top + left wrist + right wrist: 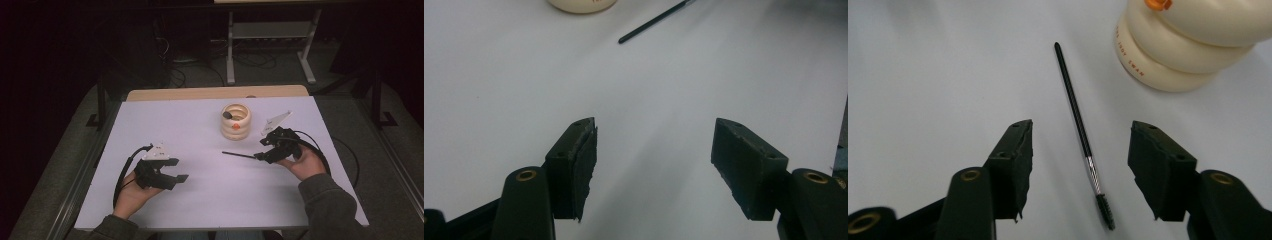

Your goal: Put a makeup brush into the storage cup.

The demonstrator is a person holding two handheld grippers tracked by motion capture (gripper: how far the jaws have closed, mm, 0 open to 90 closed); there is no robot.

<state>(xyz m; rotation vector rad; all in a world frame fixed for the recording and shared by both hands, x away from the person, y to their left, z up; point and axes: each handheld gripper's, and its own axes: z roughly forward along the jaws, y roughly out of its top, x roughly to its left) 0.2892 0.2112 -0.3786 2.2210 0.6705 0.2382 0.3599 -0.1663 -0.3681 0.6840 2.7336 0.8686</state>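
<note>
A thin black brush (239,155) with a silver collar and a small bristle head lies flat on the white table (210,200). In the right gripper view the brush (1075,110) runs lengthwise between the jaws of my right gripper (1082,152), with a gap to each pad. That gripper (261,150) is open over the bristle end. Just beyond stands a cream ringed holder (236,121), with a dark item and an orange item at its top. My left gripper (177,170) rests at the near left, open and empty (656,150), facing the brush (654,21).
The holder (1193,45) stands close to the right of the right gripper's far jaw. A wooden strip (215,93) edges the table's far side, and a grey metal stand (270,45) with cables is on the floor behind.
</note>
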